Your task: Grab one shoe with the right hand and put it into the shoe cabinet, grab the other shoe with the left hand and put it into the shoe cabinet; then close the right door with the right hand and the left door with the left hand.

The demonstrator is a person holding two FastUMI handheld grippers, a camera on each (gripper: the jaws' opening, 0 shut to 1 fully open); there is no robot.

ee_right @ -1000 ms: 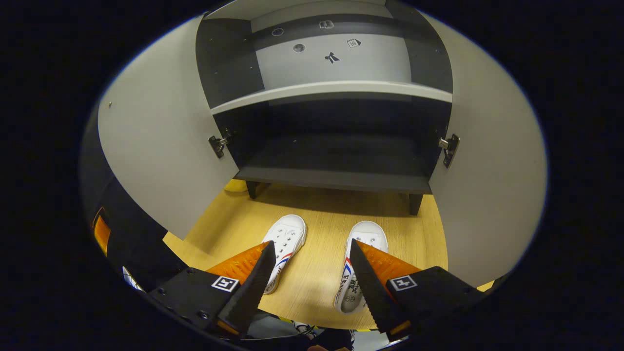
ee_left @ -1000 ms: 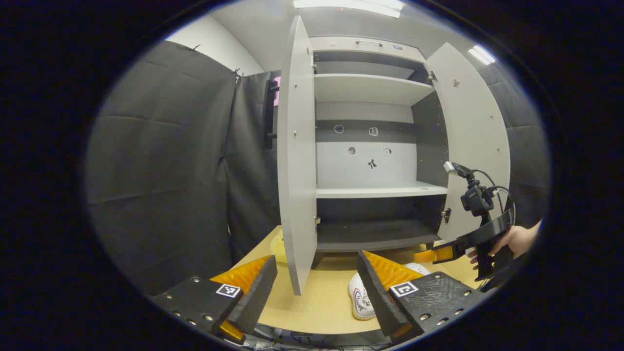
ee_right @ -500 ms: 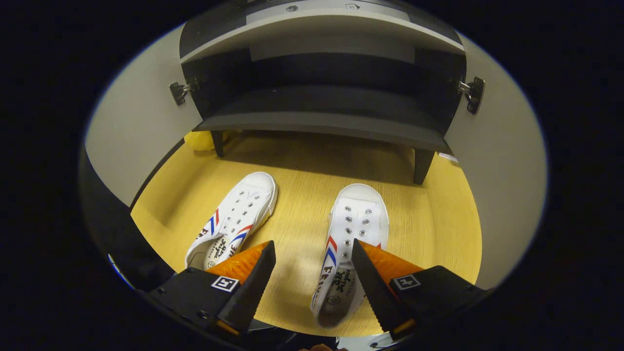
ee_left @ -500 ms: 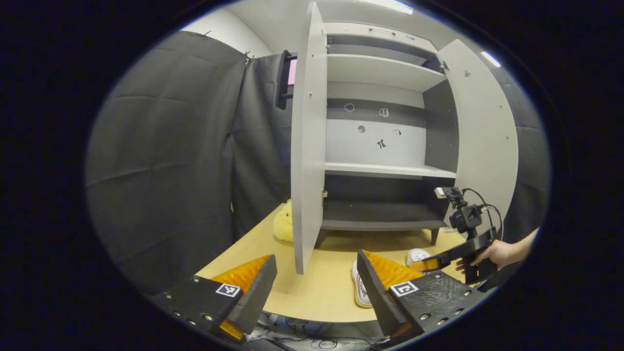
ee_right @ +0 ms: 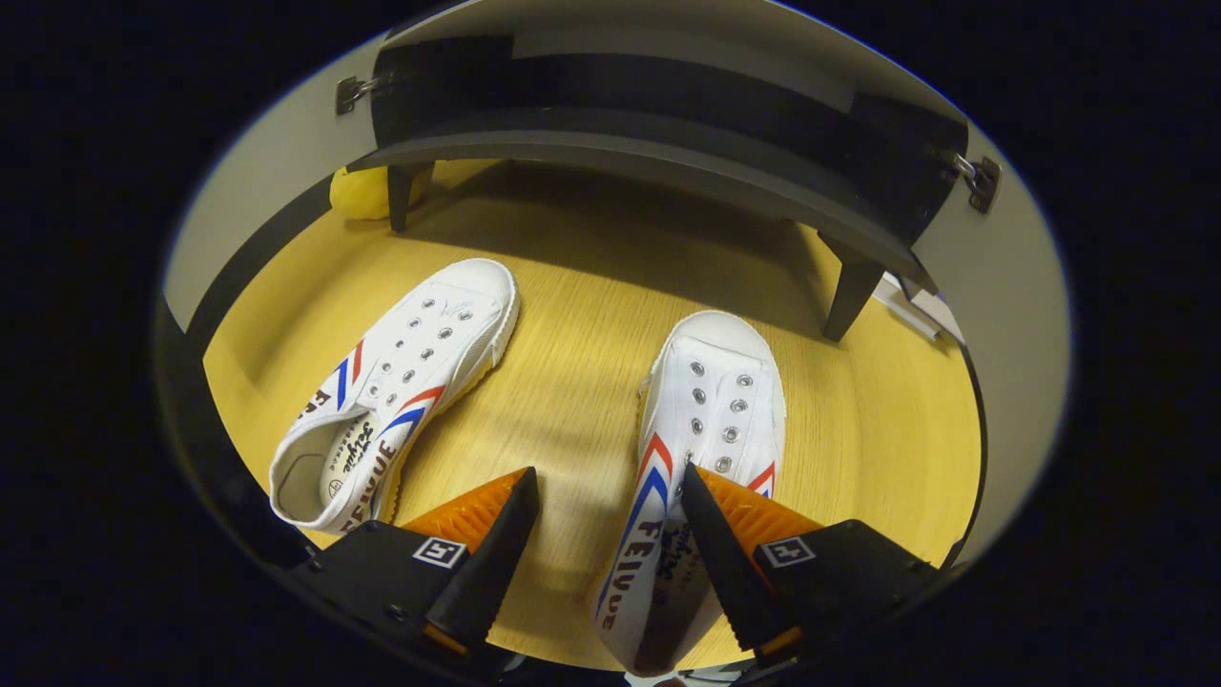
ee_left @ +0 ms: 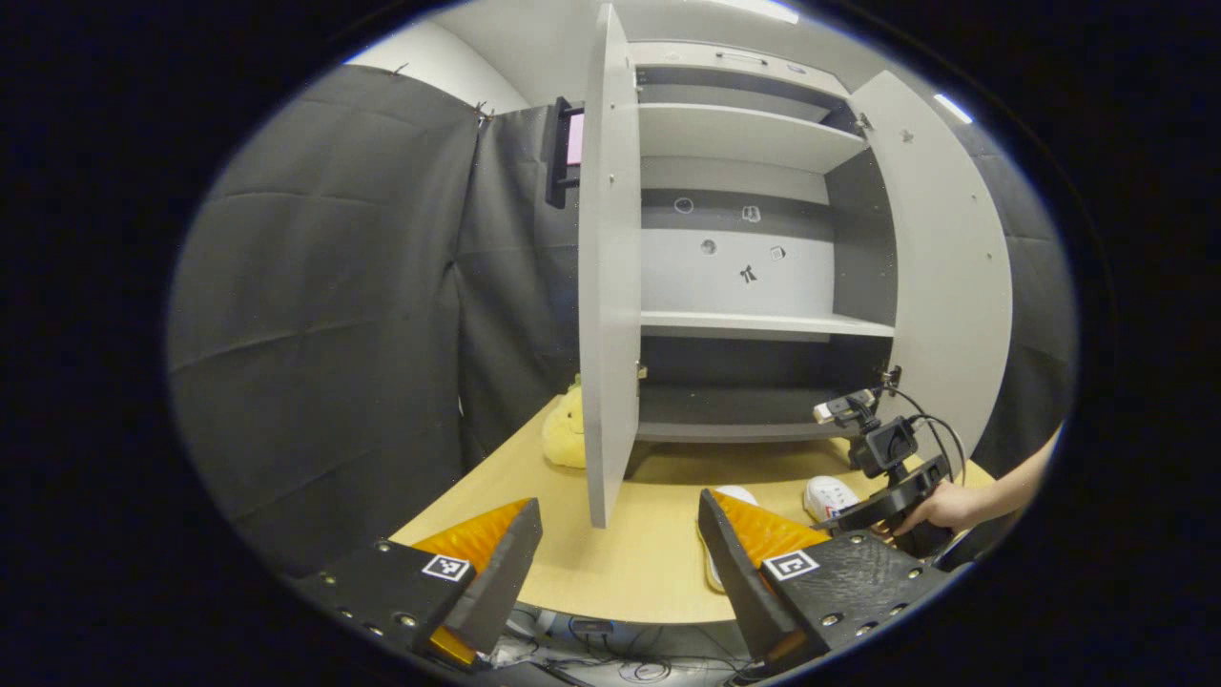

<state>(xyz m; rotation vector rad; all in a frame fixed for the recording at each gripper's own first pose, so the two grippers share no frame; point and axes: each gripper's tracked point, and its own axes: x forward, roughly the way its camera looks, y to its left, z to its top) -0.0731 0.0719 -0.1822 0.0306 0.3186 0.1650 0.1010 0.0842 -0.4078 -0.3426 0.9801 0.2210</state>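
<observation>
Left gripper view: left gripper (ee_left: 618, 534) spread wide, empty, above table edge (ee_left: 610, 572); cabinet (ee_left: 754, 286) doors open. Right gripper view: right gripper (ee_right: 606, 515) spread, over right shoe (ee_right: 701, 420), not gripping; left shoe (ee_right: 401, 382) beside, both on table before cabinet.

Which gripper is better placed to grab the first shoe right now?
Right. The right gripper hangs open just over the nearer shoe, one finger by its side. The left gripper sits back at the table edge, facing the open cabinet.
</observation>
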